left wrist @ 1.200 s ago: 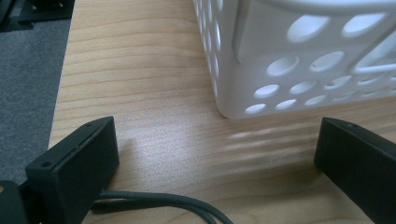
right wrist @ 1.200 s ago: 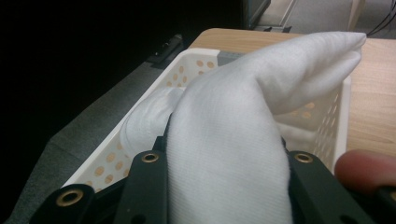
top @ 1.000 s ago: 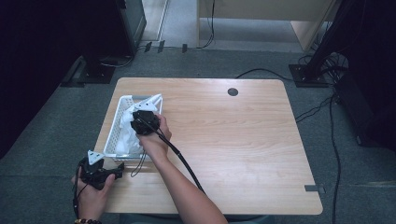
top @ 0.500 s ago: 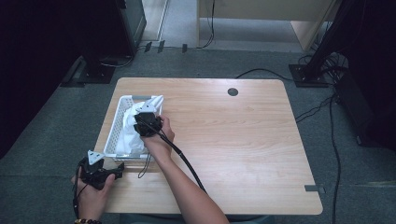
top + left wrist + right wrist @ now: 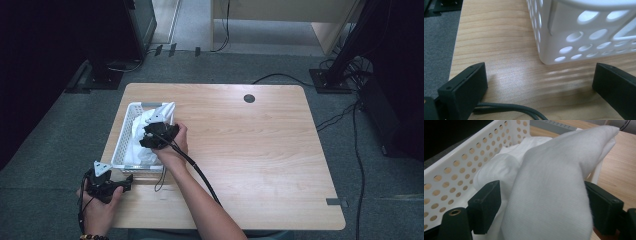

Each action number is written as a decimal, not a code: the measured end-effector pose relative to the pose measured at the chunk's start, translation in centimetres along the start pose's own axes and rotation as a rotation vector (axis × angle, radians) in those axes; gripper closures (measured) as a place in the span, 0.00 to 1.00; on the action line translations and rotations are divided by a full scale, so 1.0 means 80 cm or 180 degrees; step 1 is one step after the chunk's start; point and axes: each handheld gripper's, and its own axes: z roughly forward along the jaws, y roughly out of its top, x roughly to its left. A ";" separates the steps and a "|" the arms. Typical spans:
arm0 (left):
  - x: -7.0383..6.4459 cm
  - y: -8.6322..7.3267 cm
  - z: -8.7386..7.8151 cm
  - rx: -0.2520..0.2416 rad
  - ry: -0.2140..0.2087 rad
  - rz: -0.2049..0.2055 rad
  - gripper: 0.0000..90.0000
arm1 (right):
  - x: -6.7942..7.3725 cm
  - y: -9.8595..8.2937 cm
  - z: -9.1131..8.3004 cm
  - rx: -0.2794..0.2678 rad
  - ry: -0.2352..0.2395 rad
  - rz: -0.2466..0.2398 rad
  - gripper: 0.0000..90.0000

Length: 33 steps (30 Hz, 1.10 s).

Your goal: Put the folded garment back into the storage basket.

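Right gripper view: a fold of white cloth [image 5: 554, 187] bulges up between the two black jaws of the right claw [image 5: 541, 202], which stand fairly wide with the fabric filling the gap from one pad to the other, so the claw has the cloth in its hold. The rest of the cloth lies heaped inside the white perforated basket [image 5: 461, 162], whose holed wall runs along the left of that view, while one corner of the fabric points up past the far rim toward the wooden counter [image 5: 621, 167]. In the high view the cloth [image 5: 150, 120] sits in the basket [image 5: 125, 131] at the counter's left side, with the right claw [image 5: 152, 140] over the basket's middle and its cable trailing back along the person's forearm. The left claw [image 5: 120, 184] rests near the counter's [image 5: 280, 150] front left corner, just in front of the basket's near end, held in the person's left hand [image 5: 97, 210]. In the left gripper view its jaws stand wide apart with nothing between them, the left claw [image 5: 540, 80] facing a rounded corner of the basket [image 5: 564, 35] just ahead on the bare wood, a dark cable lying across the counter [image 5: 499, 45] at the bottom.
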 end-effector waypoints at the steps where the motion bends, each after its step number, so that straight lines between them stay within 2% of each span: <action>1: 0.000 0.000 0.000 0.0002 0.0001 0.0001 0.00 | -0.001 0.000 0.000 0.0008 0.0012 -0.0013 0.20; 9: 0.000 0.000 0.000 -0.0002 0.0002 0.0002 0.00 | -0.004 0.001 -0.003 0.0029 0.0129 0.0036 0.14; 10: 0.000 0.000 0.000 -0.0002 0.0001 0.0001 0.00 | -0.007 0.000 -0.004 0.0011 0.0192 0.0074 0.11; 15: 0.000 0.000 0.000 -0.0003 0.0001 0.0001 0.00 | -0.016 -0.003 -0.010 -0.0115 0.0285 0.0161 0.08; 17: 0.000 0.000 0.000 -0.0002 0.0000 0.0001 0.00 | -0.020 -0.004 -0.013 -0.0158 0.0301 0.0197 0.05; 21: 0.000 0.000 0.000 -0.0002 0.0000 0.0002 0.00 | -0.031 -0.007 -0.016 -0.0105 0.0302 0.0243 0.00; 27: 0.000 0.000 0.000 -0.0004 0.0001 -0.0001 0.00 | -0.046 -0.012 -0.020 -0.0109 0.0332 0.0355 0.00; 33: 0.000 0.000 0.000 -0.0005 0.0000 -0.0001 0.00 | -0.051 -0.018 -0.022 -0.0150 0.0326 0.0342 0.00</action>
